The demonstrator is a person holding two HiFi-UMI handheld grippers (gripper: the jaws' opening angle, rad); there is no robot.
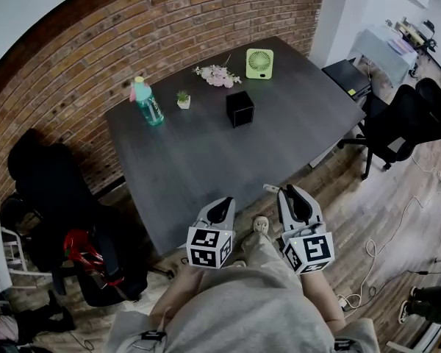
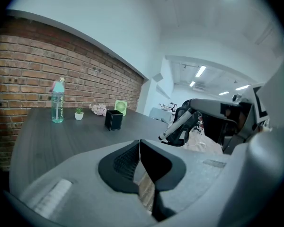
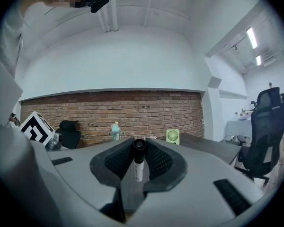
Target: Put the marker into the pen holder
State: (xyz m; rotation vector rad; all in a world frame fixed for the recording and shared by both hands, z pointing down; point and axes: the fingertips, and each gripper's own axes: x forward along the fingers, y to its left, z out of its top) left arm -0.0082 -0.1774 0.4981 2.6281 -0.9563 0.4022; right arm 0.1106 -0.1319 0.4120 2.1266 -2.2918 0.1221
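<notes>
The black cube pen holder (image 1: pixel 239 109) stands on the dark grey table (image 1: pixel 206 175), past its middle; the left gripper view shows the pen holder (image 2: pixel 113 119) too. My right gripper (image 1: pixel 292 191) hovers off the table's near edge, shut on a white marker (image 3: pixel 137 167) with a black cap. The marker (image 1: pixel 270 188) sticks out sideways to the left of the jaws. My left gripper (image 1: pixel 220 206) is beside it at the same edge, its jaws closed tip to tip with nothing between them. From the left gripper view the marker (image 2: pixel 179 125) shows slanting in the right gripper's jaws.
On the far part of the table stand a teal water bottle (image 1: pixel 147 103), a tiny potted plant (image 1: pixel 183 100), pink flowers (image 1: pixel 217 75) and a green fan (image 1: pixel 259 63). Black office chairs (image 1: pixel 400 123) stand at the right, another chair (image 1: pixel 44 175) at the left. Cables lie on the wooden floor.
</notes>
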